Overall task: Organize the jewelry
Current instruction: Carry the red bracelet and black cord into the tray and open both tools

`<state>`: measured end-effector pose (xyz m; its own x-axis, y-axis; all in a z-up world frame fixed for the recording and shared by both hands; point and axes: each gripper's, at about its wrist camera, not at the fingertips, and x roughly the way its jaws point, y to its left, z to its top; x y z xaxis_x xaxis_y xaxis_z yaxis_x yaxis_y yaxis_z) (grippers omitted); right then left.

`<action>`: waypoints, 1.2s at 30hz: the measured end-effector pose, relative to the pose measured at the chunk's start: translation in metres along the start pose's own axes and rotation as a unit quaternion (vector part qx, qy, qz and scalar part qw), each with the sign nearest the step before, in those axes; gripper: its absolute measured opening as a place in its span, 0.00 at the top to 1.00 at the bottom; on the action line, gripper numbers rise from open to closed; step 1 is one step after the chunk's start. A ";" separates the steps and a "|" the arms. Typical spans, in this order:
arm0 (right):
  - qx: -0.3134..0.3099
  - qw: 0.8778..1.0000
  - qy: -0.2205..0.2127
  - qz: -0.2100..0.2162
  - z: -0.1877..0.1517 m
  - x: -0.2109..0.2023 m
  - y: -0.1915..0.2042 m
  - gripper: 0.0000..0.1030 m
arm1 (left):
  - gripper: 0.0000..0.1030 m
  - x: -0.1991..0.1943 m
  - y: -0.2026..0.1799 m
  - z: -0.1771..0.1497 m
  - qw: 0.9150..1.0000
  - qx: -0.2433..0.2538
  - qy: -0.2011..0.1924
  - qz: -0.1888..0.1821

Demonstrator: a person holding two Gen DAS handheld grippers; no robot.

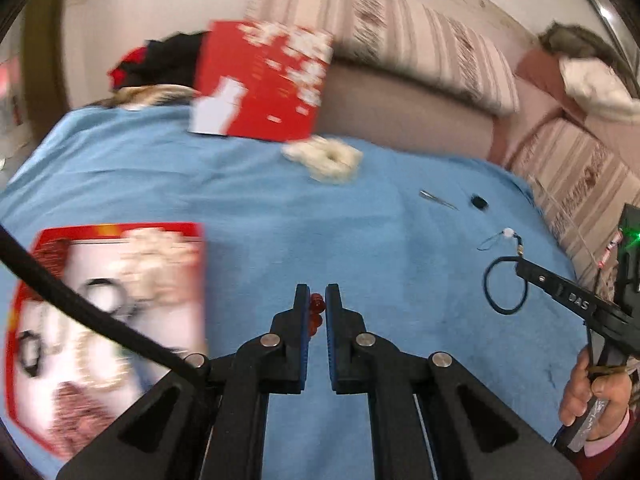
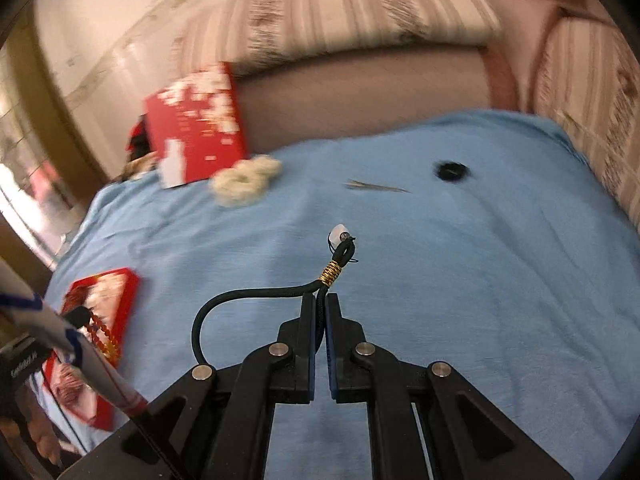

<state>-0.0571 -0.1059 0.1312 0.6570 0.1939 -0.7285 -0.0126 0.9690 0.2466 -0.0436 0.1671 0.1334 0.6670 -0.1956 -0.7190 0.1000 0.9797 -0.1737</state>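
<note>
On the black finger of the right gripper (image 1: 520, 265), seen from the left wrist view, pale raised letters read "DAS". In the right wrist view, the black body of the left gripper (image 2: 82, 316) at the lower left edge carries a line of small white lettering, too blurred to read. The flat red cardboard box (image 1: 108, 320) lying on the blue cloth and the upright red cardboard lid (image 1: 264, 80) behind it bear white patches, perhaps print, smeared by motion and not legible.
</note>
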 end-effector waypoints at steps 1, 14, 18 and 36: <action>-0.011 1.000 -0.001 0.008 0.000 -0.003 0.014 0.95 | 0.93 -0.011 0.018 0.000 1.000 -0.008 -0.003 0.007; -0.157 0.980 0.037 0.120 -0.031 0.016 0.206 0.95 | 0.93 -0.019 0.188 0.005 0.991 -0.116 0.007 0.071; -0.187 0.972 0.042 0.137 -0.035 0.029 0.254 0.95 | 0.93 -0.006 0.222 0.011 0.986 -0.159 0.009 0.053; -0.229 0.954 0.092 0.173 -0.073 0.078 0.309 0.95 | 0.88 0.042 0.256 0.034 0.980 -0.195 0.025 0.039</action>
<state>-0.0648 0.2201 0.1040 0.4117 0.4970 -0.7638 -0.5604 0.7991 0.2179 0.0351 0.4114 0.0815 0.6232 -0.1317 -0.7709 -0.2468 0.9023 -0.3536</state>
